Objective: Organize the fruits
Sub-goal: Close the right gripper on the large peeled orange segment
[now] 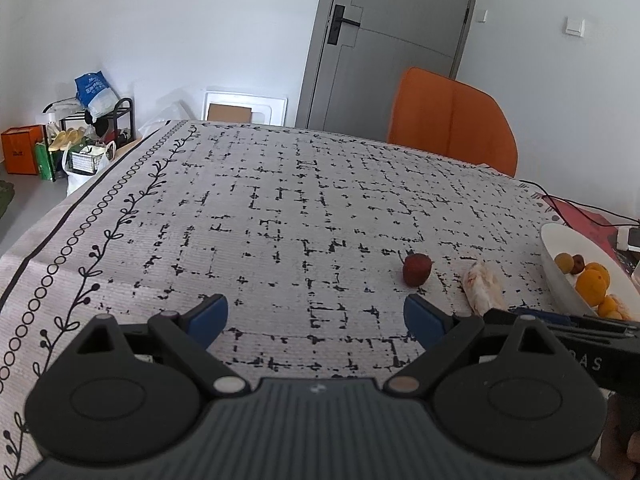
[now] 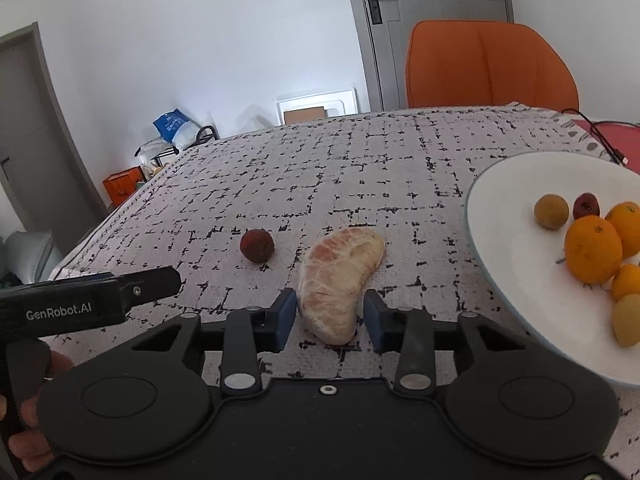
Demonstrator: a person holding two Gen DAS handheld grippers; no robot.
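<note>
- Pale pink peeled pomelo segment [image 2: 339, 280] lies on tablecloth [image 2: 360, 168], its near end between the parted fingers of right gripper [image 2: 330, 316], not yet clamped.
- Looks soft, light, membrane prob. tears easily; grip gently across the thick middle.
- Red fruit [image 2: 257, 245] at 10 o'clock of it; white bowl [image 2: 500, 208] w/ oranges at 3.
- Left gripper [image 1: 316, 322] wide apart, holds nothing.
- Bowl's right side cut off.

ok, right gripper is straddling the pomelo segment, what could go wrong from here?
1. The peeled pomelo segment looks soft; the right gripper, open around its narrow end, may crush or tear it.
2. Gripped at that end, the long segment could sag or slip out.
3. The white bowl already holds oranges; a drop could jostle them.
</note>
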